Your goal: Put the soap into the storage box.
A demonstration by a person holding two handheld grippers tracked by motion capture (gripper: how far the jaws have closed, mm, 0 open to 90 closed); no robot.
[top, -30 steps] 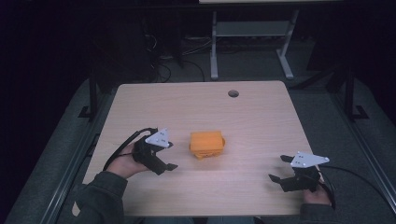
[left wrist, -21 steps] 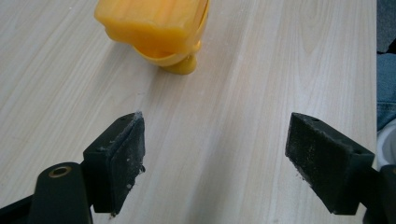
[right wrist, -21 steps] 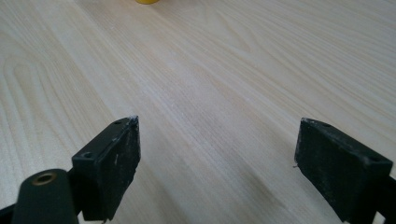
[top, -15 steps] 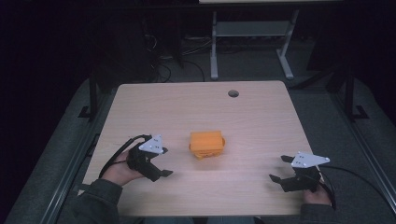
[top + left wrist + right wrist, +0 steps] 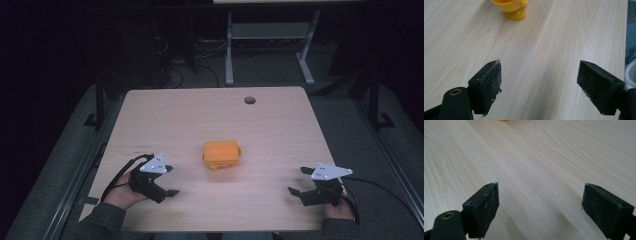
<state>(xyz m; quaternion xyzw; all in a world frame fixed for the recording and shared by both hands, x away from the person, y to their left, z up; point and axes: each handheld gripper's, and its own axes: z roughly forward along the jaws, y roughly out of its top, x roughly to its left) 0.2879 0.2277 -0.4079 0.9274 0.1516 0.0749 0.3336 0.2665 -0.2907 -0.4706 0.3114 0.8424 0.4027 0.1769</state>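
Two grippers sit low at the near edge of the bench [image 5: 280, 125], one per hand. Left gripper [image 5: 169, 181] is at the near-left, held by the left hand [image 5: 122, 192], grey three-cornered plate on top, black cable looping back over the wrist; its jaws are spread wide w/ nothing between them, pointing toward the middle of the bench. In the left gripper view the same gripper [image 5: 539, 85] shows both black pads well apart over bare pale wood (pads look dusty, speckled w/ white bits). Right gripper [image 5: 299, 181] is at the near-right, held by the right hand [image 5: 339, 209], cable trailing off to the right; jaws also wide, empty, pointing left toward the centre. The right gripper view has its gripper [image 5: 540, 205] over bare wood grain too, jaws far apart.

Farther in, approx. mid-bench and between the two grippers, well apart from both, sits an orange container [image 5: 222, 154], blocky top over a rounder yellow-orange base. In the left gripper view its lower part [image 5: 511, 8] shows at the top edge, a rounded yellow shape resting on the wood; exact type can't be told. Farther still, a round cable hole [image 5: 249, 100] near the bench's far edge. Beyond that, dark floor w/ white desk legs [image 5: 229, 55] and cables.
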